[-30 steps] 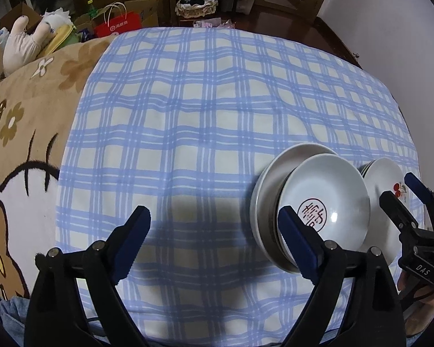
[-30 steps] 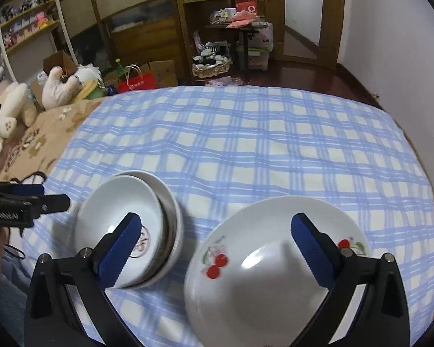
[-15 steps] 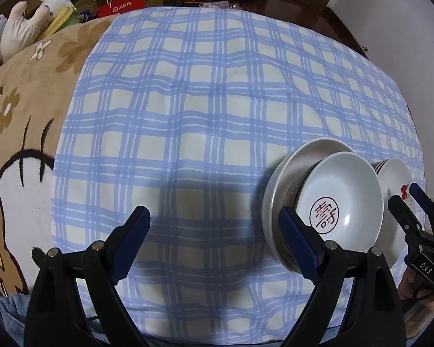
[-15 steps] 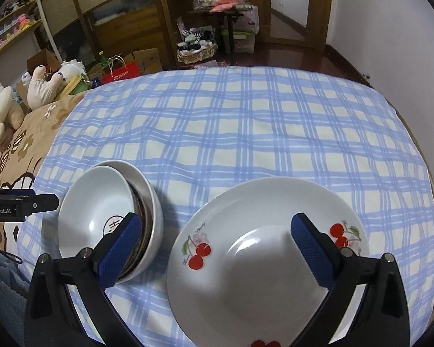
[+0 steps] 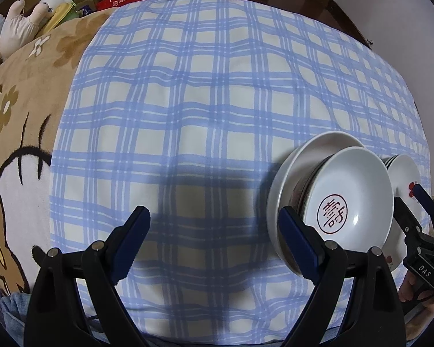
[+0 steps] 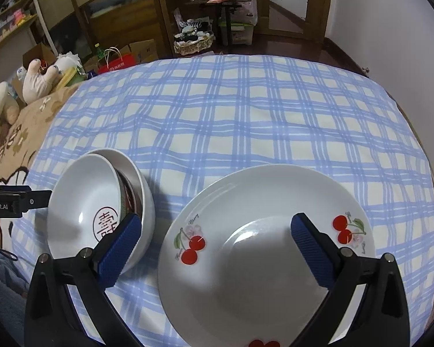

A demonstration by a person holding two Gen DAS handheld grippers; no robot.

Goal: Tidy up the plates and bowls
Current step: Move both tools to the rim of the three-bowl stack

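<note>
A blue plaid cloth (image 6: 246, 121) spreads ahead of both tongs. The stacked cherry plates (image 6: 263, 248) lie under the right tongs (image 6: 217, 248), whose jaws gape wide and grip nothing. The nested bowls (image 5: 332, 202) sit just right of the left tongs (image 5: 214, 243), also spread wide, empty.

The right gripper (image 6: 214, 247) hangs with its jaws spread wide over a cherry-printed plate (image 6: 263, 257) on the blue checked cloth (image 6: 246, 121). Just left, nested white bowls (image 6: 101, 202) lean, and the left gripper (image 6: 17, 199) pokes in beside them.
</note>
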